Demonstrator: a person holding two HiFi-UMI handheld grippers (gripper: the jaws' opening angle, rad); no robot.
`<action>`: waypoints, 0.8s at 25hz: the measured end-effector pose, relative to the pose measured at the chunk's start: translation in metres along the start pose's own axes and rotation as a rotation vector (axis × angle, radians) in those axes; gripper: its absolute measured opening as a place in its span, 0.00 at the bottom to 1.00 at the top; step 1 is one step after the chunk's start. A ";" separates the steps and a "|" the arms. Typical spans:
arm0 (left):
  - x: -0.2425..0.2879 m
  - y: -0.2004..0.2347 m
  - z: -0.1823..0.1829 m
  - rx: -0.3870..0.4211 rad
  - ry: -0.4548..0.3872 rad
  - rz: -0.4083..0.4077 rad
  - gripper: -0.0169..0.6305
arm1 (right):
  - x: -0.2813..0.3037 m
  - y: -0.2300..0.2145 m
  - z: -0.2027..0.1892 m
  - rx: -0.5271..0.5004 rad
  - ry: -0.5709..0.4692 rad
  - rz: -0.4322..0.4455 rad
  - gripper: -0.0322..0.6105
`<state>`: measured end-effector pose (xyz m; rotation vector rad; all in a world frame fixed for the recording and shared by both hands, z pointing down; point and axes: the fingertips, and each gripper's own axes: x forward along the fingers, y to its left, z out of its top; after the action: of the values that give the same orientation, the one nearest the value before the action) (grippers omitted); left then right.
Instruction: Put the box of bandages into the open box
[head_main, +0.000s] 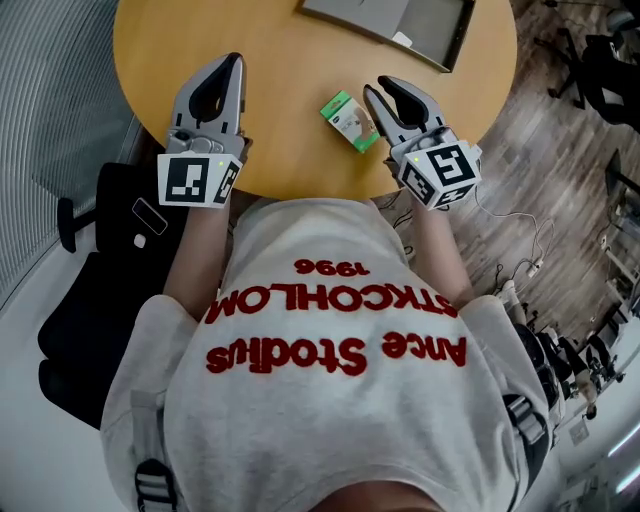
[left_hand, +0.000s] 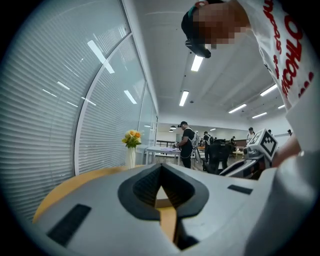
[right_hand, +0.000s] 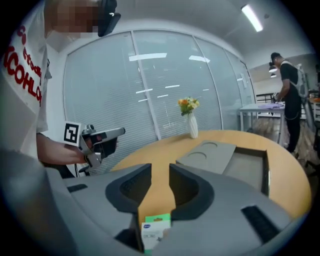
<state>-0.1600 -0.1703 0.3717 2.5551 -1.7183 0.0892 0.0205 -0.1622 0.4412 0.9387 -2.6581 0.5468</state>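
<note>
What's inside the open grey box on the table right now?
Only bare grey floor shows inside the open box; its far end is cut off in the head view. The box of bandages lies outside, on the table.

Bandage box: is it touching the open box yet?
Apart. The head view shows a stretch of bare table between the bandage box and the open box.
</note>
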 end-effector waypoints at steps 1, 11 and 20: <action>-0.001 0.000 -0.005 0.000 0.009 -0.002 0.02 | 0.005 0.002 -0.012 0.000 0.035 0.005 0.24; -0.022 0.007 -0.040 -0.007 0.083 -0.001 0.02 | 0.042 0.022 -0.123 -0.124 0.367 -0.002 0.55; -0.031 0.014 -0.045 -0.012 0.103 0.023 0.02 | 0.057 0.026 -0.178 -0.232 0.572 0.012 0.61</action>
<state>-0.1855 -0.1436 0.4141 2.4762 -1.7057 0.2066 -0.0170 -0.0969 0.6144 0.5874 -2.1518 0.4187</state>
